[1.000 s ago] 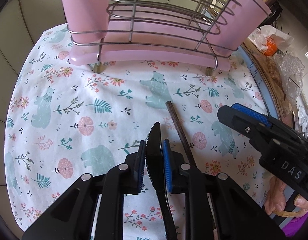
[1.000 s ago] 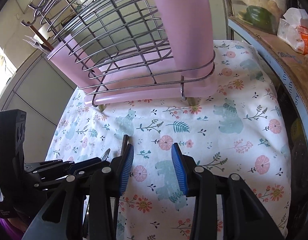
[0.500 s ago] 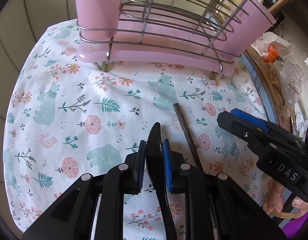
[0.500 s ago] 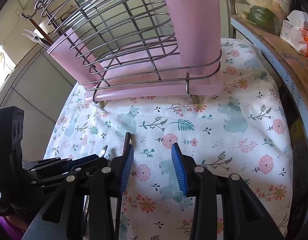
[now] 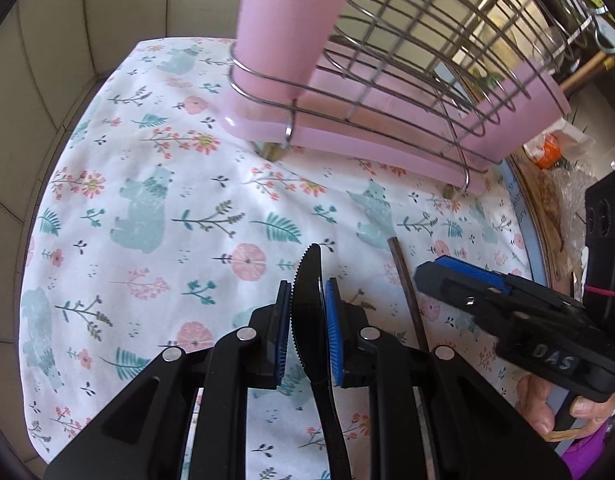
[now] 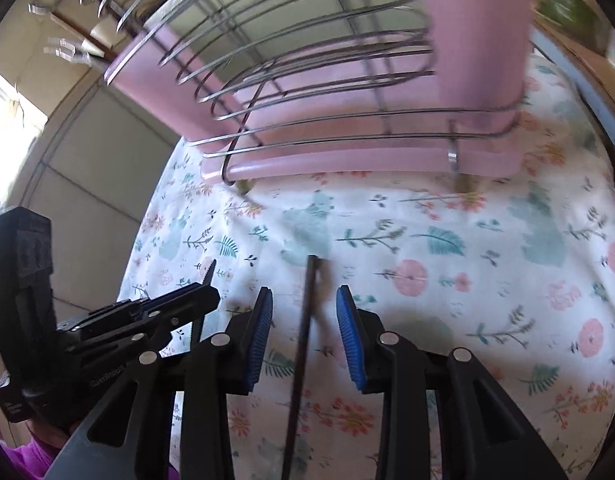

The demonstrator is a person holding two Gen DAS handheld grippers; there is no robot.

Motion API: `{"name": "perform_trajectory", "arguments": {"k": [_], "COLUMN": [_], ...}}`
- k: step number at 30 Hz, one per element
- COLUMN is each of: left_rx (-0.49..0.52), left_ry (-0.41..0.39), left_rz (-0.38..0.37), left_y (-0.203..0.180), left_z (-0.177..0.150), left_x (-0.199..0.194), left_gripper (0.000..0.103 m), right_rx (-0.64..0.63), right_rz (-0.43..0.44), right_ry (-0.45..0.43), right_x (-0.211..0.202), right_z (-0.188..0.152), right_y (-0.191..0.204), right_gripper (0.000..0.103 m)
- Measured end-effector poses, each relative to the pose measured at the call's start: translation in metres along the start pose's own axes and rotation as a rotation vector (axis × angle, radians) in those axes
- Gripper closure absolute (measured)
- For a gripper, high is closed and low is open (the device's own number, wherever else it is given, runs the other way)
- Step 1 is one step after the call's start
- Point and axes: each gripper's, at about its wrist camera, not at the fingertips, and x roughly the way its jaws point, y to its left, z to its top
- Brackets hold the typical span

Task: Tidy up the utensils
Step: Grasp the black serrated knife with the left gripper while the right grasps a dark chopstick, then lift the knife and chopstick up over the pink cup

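My left gripper (image 5: 307,316) is shut on a black plastic knife (image 5: 309,300), serrated edge to the left, tip pointing up the picture. A dark brown chopstick (image 5: 407,296) lies on the floral cloth just to its right. In the right wrist view that chopstick (image 6: 305,320) runs between the blue pads of my right gripper (image 6: 305,320), whose jaws are closing; neither pad touches it. A pink drainer with a wire rack (image 5: 387,92) stands at the far side of the cloth; it also fills the top of the right wrist view (image 6: 347,120).
The floral cloth (image 5: 147,200) covers the table against a tiled wall. To the right lie a plastic bag and an orange packet (image 5: 547,152) along the table's edge. A hand (image 5: 547,408) holds the right gripper. Utensils stick out of the drainer's far end (image 6: 67,48).
Both grippers moved closer to the drainer, the left one with the knife in it. The right gripper shifted left until the chopstick lay between its pads, and its jaws narrowed.
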Motion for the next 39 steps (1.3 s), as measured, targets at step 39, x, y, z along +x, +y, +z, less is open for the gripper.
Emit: {"name": "perform_trajectory", "arguments": {"k": [39], "left_rx": [-0.014], "left_ry": [-0.227], "left_rz": [-0.034], "left_y": [0.003], "left_z": [0.013], "left_x": [-0.064], "left_gripper": [0.086], "right_rx": [-0.038], "right_rz": [0.039], "right_ry": [-0.316], "right_x": [-0.079], "right_z": [0.005], "right_y": [-0.001], "right_gripper": [0.097]}}
